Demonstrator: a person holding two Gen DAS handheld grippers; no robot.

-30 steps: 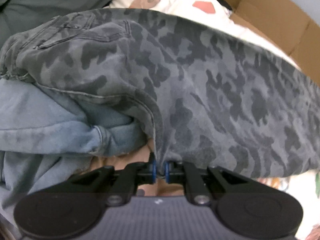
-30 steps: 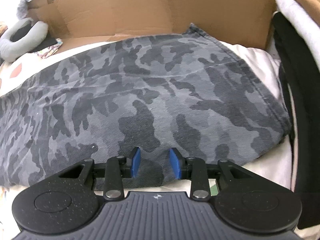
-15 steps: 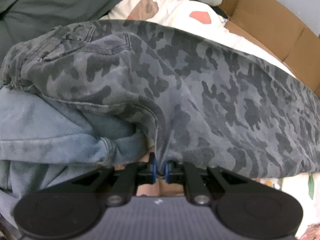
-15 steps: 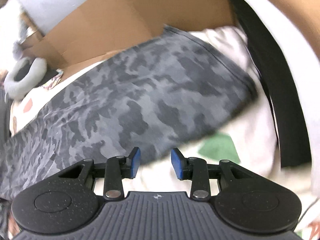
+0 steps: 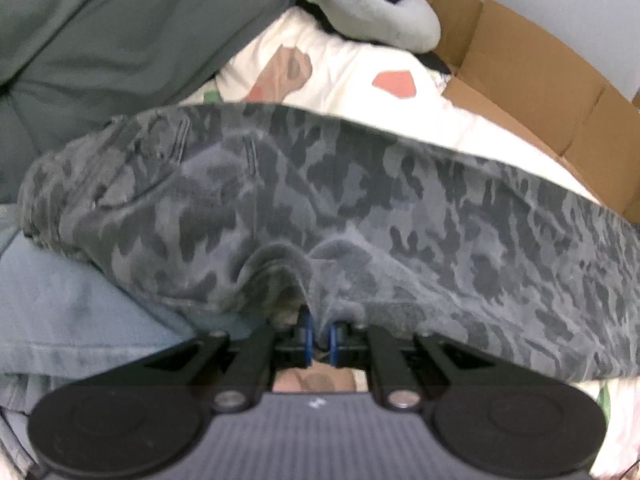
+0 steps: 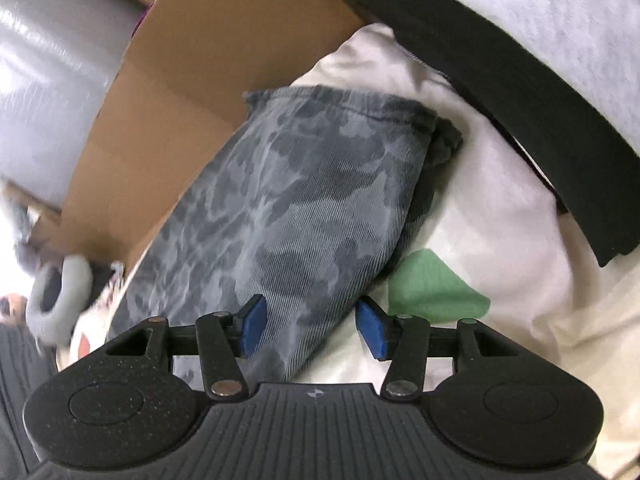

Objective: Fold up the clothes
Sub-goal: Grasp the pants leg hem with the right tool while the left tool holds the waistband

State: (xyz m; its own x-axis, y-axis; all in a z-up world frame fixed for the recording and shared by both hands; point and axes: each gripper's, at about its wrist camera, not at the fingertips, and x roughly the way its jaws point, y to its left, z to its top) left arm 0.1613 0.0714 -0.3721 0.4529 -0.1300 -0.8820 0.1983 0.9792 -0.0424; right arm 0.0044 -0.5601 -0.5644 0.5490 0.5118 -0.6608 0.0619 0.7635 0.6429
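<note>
Grey camouflage trousers (image 5: pixel 360 208) stretch across a cream patterned blanket (image 5: pixel 344 68). My left gripper (image 5: pixel 319 334) is shut on a pinch of their near edge by the waist, and the cloth bunches up above the pads. In the right wrist view the leg end of the trousers (image 6: pixel 304 200) runs slantwise, its hem toward the cardboard. My right gripper (image 6: pixel 312 326) hovers over the leg's near edge with its jaws opening; the blue pads (image 6: pixel 252 320) stand apart, cloth below them, not pressed.
Blue denim (image 5: pixel 68 312) lies under the waist at the left. A cardboard box (image 6: pixel 224 52) stands behind the blanket, a grey neck pillow (image 6: pixel 60 296) beside it. Black and white garments (image 6: pixel 500 68) lie to the right. A green patch (image 6: pixel 432 288) marks the blanket.
The left gripper has risen with its pinch of cloth, which bunches more. The right gripper has rolled and shifted toward the leg end, and its pads stand wider apart.
</note>
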